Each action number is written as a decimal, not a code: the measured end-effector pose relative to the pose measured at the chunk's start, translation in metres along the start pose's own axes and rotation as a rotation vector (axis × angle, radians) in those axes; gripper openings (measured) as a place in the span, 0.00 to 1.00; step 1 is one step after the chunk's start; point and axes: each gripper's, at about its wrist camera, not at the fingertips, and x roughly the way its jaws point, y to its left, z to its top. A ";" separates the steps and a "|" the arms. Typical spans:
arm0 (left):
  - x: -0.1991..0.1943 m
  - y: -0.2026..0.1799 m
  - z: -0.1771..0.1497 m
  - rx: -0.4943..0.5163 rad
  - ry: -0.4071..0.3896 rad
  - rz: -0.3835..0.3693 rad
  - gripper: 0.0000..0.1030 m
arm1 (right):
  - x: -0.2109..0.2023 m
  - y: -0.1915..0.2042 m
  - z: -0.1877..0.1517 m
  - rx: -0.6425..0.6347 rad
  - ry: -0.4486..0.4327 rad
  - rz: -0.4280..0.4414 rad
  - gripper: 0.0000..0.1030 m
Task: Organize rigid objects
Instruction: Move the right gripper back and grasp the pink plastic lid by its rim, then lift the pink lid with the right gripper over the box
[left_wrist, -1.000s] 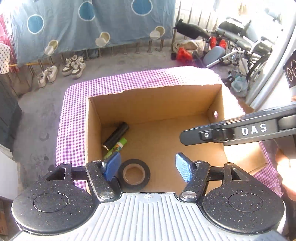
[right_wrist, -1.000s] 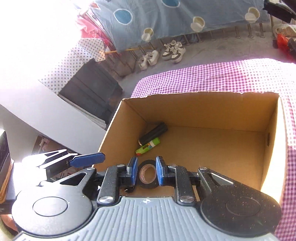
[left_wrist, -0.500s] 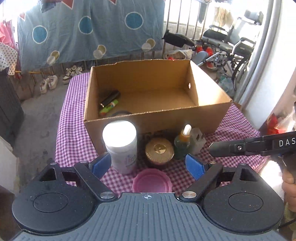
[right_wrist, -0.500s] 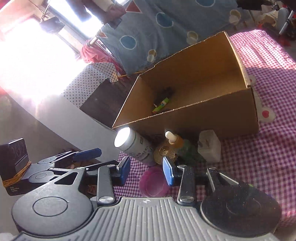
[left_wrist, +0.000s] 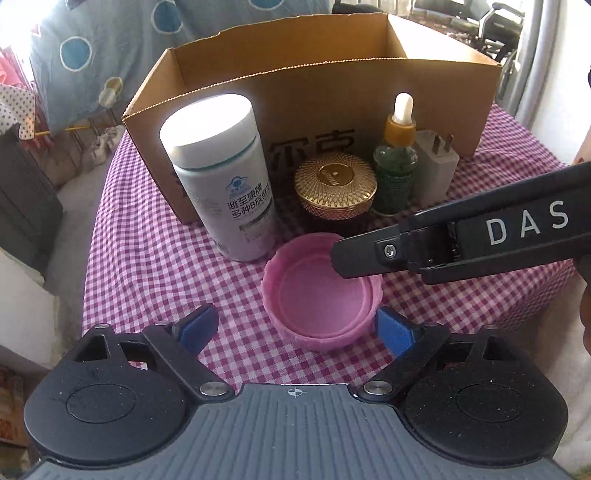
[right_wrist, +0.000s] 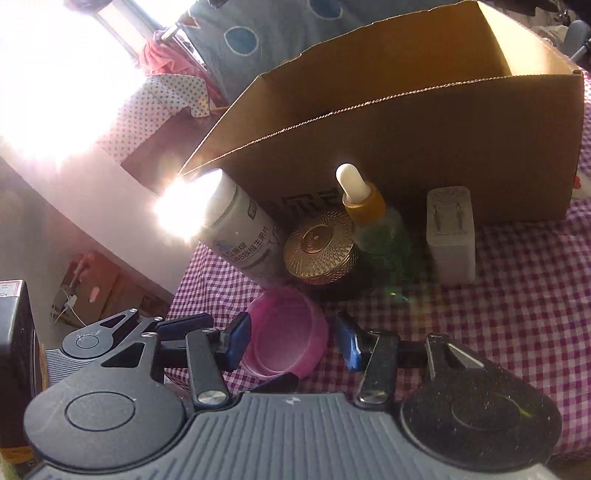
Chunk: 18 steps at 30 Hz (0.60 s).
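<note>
Bottle (left_wrist: 225, 177), gold jar (left_wrist: 335, 188), dropper (left_wrist: 396, 162) crowd behind pink lid (left_wrist: 320, 291)

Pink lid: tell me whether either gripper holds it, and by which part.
Nothing is held. The pink lid lies on the checked cloth. The left gripper is opening, its pads clear of the rim. The right gripper straddles the lid with visible gaps.
</note>
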 end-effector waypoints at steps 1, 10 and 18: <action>0.002 0.001 0.000 -0.001 0.002 -0.007 0.86 | 0.002 0.002 0.000 -0.008 0.003 -0.009 0.48; 0.011 -0.007 -0.004 -0.045 -0.033 -0.076 0.68 | 0.022 -0.003 -0.004 -0.002 0.032 -0.053 0.27; 0.013 -0.026 -0.002 -0.002 -0.029 -0.111 0.69 | 0.000 -0.023 -0.016 0.059 0.011 -0.076 0.23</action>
